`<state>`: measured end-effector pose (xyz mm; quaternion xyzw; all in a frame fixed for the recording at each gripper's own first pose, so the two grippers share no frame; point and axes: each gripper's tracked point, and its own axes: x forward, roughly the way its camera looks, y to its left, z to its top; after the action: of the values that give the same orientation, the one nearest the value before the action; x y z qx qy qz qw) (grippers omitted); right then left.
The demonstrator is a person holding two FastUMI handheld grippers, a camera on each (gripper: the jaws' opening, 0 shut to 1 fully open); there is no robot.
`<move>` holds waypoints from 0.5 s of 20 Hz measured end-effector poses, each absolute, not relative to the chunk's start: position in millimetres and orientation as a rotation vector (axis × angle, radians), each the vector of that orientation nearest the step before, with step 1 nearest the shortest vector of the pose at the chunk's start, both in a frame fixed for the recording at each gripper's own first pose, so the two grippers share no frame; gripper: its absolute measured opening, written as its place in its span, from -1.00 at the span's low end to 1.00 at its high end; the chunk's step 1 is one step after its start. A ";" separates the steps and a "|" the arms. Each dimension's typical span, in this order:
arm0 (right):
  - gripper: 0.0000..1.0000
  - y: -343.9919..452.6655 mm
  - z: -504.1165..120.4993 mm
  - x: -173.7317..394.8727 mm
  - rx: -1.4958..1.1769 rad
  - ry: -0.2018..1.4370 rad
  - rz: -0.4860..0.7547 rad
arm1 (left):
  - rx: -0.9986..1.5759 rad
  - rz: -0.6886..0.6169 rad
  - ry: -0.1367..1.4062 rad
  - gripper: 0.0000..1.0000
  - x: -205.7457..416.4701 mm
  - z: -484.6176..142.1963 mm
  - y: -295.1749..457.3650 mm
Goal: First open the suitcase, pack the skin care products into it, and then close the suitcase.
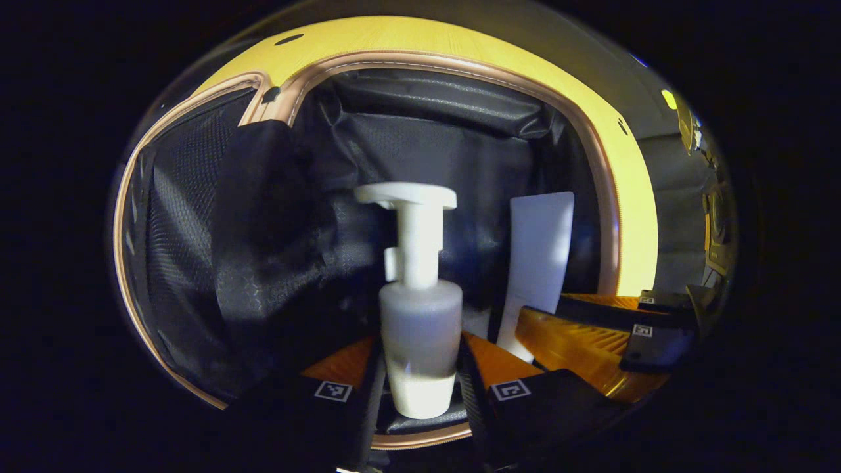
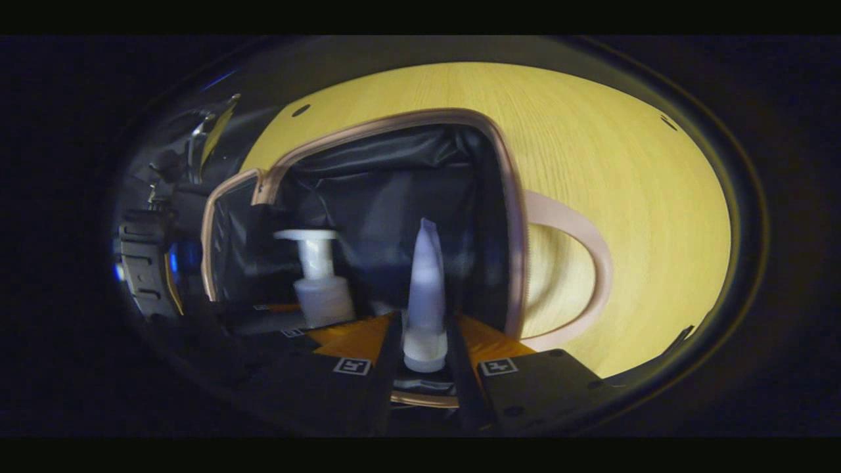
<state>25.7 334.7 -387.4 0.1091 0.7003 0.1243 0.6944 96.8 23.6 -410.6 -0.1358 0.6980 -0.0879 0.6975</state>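
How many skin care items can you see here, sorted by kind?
Pump bottles: 1, the pump bottle held in the left tool.
Tubes: 1, the tube held in the right tool.
Total: 2, both at the open suitcase.

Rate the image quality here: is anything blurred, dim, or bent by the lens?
Left gripper view: the pump bottle is smeared with motion blur, the suitcase lining is dim, and the fisheye bows its yellow shell. Right gripper view: the tube is soft-edged, the suitcase interior is dark, the shell is bright by contrast, and its rim curves strongly.
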 end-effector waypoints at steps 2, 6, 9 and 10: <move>0.05 337.0 -386.6 25.1 0.262 1.547 0.279 | -0.313 -0.203 1.531 0.34 99.5 -406.6 24.3; 0.36 336.5 -349.2 26.3 0.288 1.472 0.353 | -0.338 -0.292 1.379 0.38 109.9 -373.0 30.0; 0.94 323.1 -318.8 31.2 0.259 1.351 0.424 | -0.384 -0.327 1.196 0.44 124.6 -326.0 48.8; 0.94 319.0 -306.4 32.4 0.263 1.310 0.446 | -0.396 -0.338 1.135 0.46 126.3 -311.2 61.2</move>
<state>32.4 319.0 -306.4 0.1210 0.6022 0.2052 0.7620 126.3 61.2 -311.2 -0.1852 0.5314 -0.1585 0.8113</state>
